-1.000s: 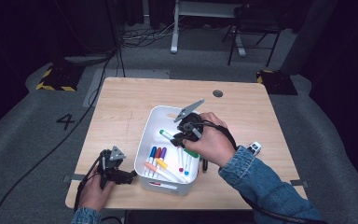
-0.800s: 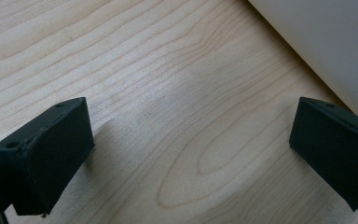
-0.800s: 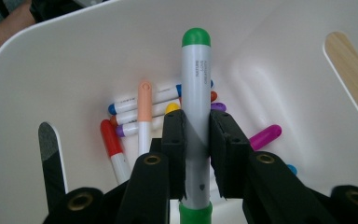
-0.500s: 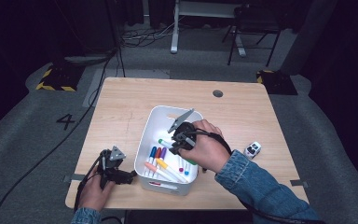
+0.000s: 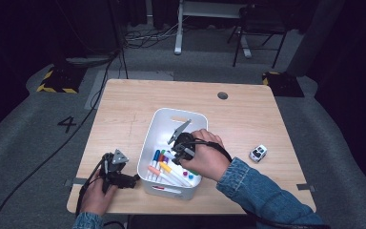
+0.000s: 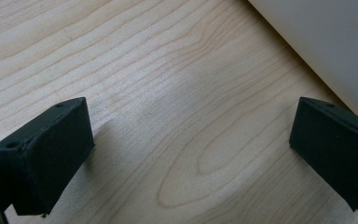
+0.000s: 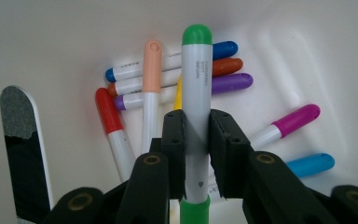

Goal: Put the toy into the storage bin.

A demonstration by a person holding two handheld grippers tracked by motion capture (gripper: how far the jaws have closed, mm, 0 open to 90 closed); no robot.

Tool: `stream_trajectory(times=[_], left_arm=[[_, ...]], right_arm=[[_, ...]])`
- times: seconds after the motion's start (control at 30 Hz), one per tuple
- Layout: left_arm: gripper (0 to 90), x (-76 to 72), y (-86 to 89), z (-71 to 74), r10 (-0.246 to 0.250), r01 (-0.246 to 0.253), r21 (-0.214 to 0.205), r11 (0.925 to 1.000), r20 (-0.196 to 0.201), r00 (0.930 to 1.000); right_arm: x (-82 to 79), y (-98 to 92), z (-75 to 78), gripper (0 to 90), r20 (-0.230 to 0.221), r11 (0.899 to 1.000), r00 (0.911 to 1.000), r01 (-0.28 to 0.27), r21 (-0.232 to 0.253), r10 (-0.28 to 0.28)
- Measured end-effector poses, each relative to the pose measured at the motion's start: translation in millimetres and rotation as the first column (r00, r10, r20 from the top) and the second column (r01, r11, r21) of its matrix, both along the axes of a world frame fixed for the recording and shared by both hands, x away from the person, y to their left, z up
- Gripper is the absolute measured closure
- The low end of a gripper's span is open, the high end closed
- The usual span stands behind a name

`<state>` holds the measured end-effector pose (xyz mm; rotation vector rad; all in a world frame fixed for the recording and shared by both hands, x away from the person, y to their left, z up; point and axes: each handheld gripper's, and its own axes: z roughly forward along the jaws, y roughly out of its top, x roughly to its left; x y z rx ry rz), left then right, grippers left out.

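A green-capped marker (image 7: 196,88) is clamped between the right gripper's (image 7: 196,140) jaws inside the white bin (image 5: 158,123) on a pale wood table (image 5: 248,119). Beside the bin, the left gripper (image 6: 191,154) rests, jaws apart and empty. Grey carpet (image 5: 24,138) surrounds the table.

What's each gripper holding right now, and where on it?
The right gripper grips a green-capped marker around the middle of its barrel, over the white bin. The left gripper is open, holding nothing.
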<state>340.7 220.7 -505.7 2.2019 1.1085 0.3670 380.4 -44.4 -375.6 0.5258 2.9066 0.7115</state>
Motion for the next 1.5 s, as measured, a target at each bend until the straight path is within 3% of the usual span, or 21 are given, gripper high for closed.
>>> stream_trajectory(times=[0.07, 0.17, 0.23, 0.27, 0.33, 0.43, 0.57, 0.73, 1.0, 1.23, 1.4, 1.47, 1.5], left_arm=[[0.0, 0.0, -0.1, 0.0, 0.001, -0.001, -0.001, 1.0, 0.0, 1.0], [0.0, 0.0, 0.0, 0.0, 0.0, 0.0, 0.0, 1.0, 0.0, 1.0], [0.0, 0.0, 0.0, 0.0, 0.0, 0.0, 0.0, 1.0, 0.0, 1.0], [0.0, 0.2, 0.1, 0.0, -0.002, 0.002, 0.002, 1.0, 0.005, 1.0], [0.0, 0.2, 0.1, 0.1, -0.003, 0.003, 0.003, 1.0, 0.004, 1.0], [0.0, 0.0, 0.0, 0.0, -0.001, 0.001, 0.0, 1.0, 0.001, 1.0], [0.0, 0.0, 0.0, 0.0, -0.001, 0.001, 0.0, 1.0, 0.0, 1.0], [0.0, 0.2, 0.1, 0.1, -0.002, 0.002, 0.003, 1.0, 0.003, 1.0], [0.0, 0.2, 0.3, 0.2, 0.0, 0.0, 0.007, 1.0, 0.008, 1.0], [0.0, 0.0, 0.3, 0.2, 0.001, -0.001, 0.007, 1.0, 0.007, 1.0], [0.0, -0.1, 0.6, 0.2, 0.005, -0.005, 0.014, 0.9999, 0.018, 0.9998], [0.0, -0.1, 0.6, 0.2, 0.005, -0.005, 0.014, 0.9999, 0.018, 0.9998], [0.0, -0.1, 0.6, 0.2, 0.005, -0.005, 0.014, 0.9999, 0.018, 0.9998]], right_arm=[[0.2, 0.6, -2.1, 76.8, 0.0, 1.0, 1.0, -0.002, -0.006, 0.002], [-1.2, 1.3, -5.6, 75.5, -0.036, 0.999, 0.9993, 0.008, -0.044, -0.009], [-0.4, 0.2, -7.0, 59.4, -0.018, 1.0, 0.9998, 0.005, -0.019, -0.005], [-1.2, -0.7, -5.8, 57.1, -0.022, 1.0, 0.9997, 0.008, -0.007, -0.008], [0.1, -4.8, 0.7, 52.3, 0.017, 0.999, 0.9998, 0.007, 0.033, -0.008], [1.2, -12.7, 10.9, 51.9, 0.045, 0.997, 0.9988, 0.018, 0.08, -0.022], [-0.1, -26.8, 24.1, 50.9, 0.043, 0.989, 0.9969, 0.059, 0.133, -0.066], [1.9, -47.3, 35.8, 51.1, 0.051, 0.982, 0.9924, 0.103, 0.157, -0.112], [8.3, -84.8, 47.2, 52.3, 0.035, 0.963, 0.9806, 0.182, 0.2, -0.193], [17.9, -113.2, 44.1, 52.5, 0.023, 0.944, 0.9653, 0.249, 0.214, -0.26], [28.9, -126.2, 28.9, 52.3, -0.003, 0.93, 0.9516, 0.301, 0.208, -0.307], [34.8, -130.2, 19.2, 51.9, 0.018, 0.935, 0.9522, 0.296, 0.198, -0.305], [36.9, -131.4, 14.3, 51.9, 0.011, 0.931, 0.9493, 0.306, 0.199, -0.314]])
